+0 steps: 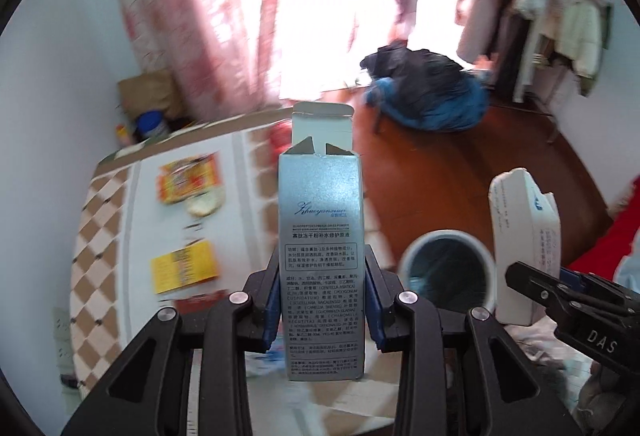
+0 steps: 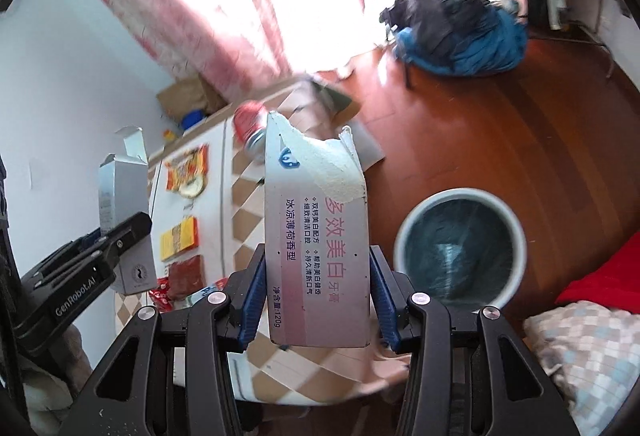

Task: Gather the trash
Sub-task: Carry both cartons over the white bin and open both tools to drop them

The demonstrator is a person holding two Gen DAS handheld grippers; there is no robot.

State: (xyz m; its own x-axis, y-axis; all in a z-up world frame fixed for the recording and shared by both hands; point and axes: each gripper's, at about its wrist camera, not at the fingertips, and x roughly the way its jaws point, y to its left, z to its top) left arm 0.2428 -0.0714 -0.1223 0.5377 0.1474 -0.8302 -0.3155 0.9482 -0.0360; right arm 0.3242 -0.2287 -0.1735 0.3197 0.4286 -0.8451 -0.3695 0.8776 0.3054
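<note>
My left gripper [image 1: 322,300] is shut on a tall silver carton [image 1: 322,236] with its top flap open, held upright above the table. It also shows in the right wrist view [image 2: 120,203]. My right gripper [image 2: 318,292] is shut on a torn toothpaste box [image 2: 320,244], white and pink; it also shows in the left wrist view [image 1: 524,248]. A grey round trash bin [image 2: 460,244] with a dark liner stands on the floor, to the right of the table; it also shows in the left wrist view [image 1: 450,268]. Both boxes are up in the air to the left of the bin.
The table [image 1: 100,236] has a checkered cloth with yellow and red snack packets [image 1: 184,268] and a red can [image 2: 250,127]. A blue and black pile of clothes [image 2: 460,31] lies on the wooden floor. A bed with a checked pillow [image 2: 588,348] is at the right.
</note>
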